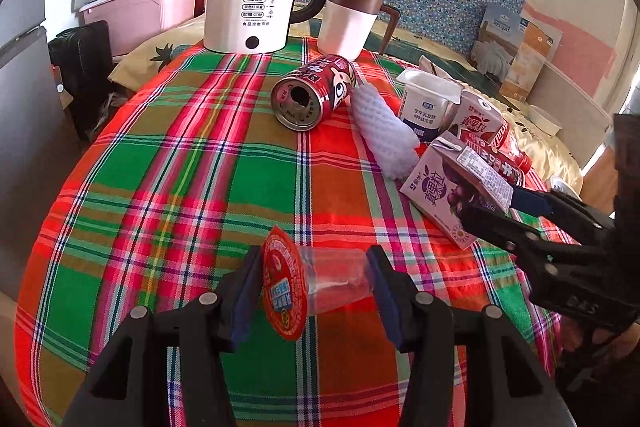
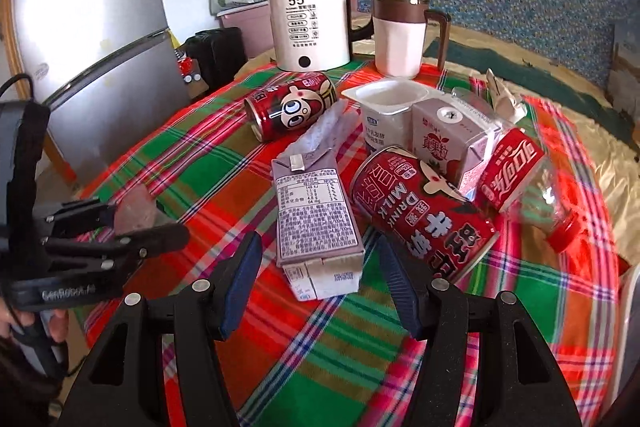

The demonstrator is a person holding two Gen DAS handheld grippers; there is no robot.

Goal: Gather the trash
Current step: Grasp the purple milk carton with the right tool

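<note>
Barely begun, by the look of it: no bin or bag in either view, and nearly all the trash on the plaid-cloth counter (image 1: 192,155). Left hand-held gripper (image 1: 314,281) closed around a clear plastic jelly cup with peeled red foil lid (image 1: 320,283); right hand-held gripper (image 2: 320,277) wide, straddling a purple paper drink carton (image 2: 316,211). Left to gather: two red milk cans (image 2: 292,111), white yogurt cup (image 2: 390,111), second carton (image 2: 452,139), cola bottle (image 2: 524,183).

White electric kettle (image 2: 308,27) and brown-rimmed white mug (image 2: 400,35) stand behind the trash. Red cartoon-printed can (image 2: 290,111) lies left of the white yogurt cup (image 2: 386,111); purple milk carton (image 2: 316,211) in front.
</note>
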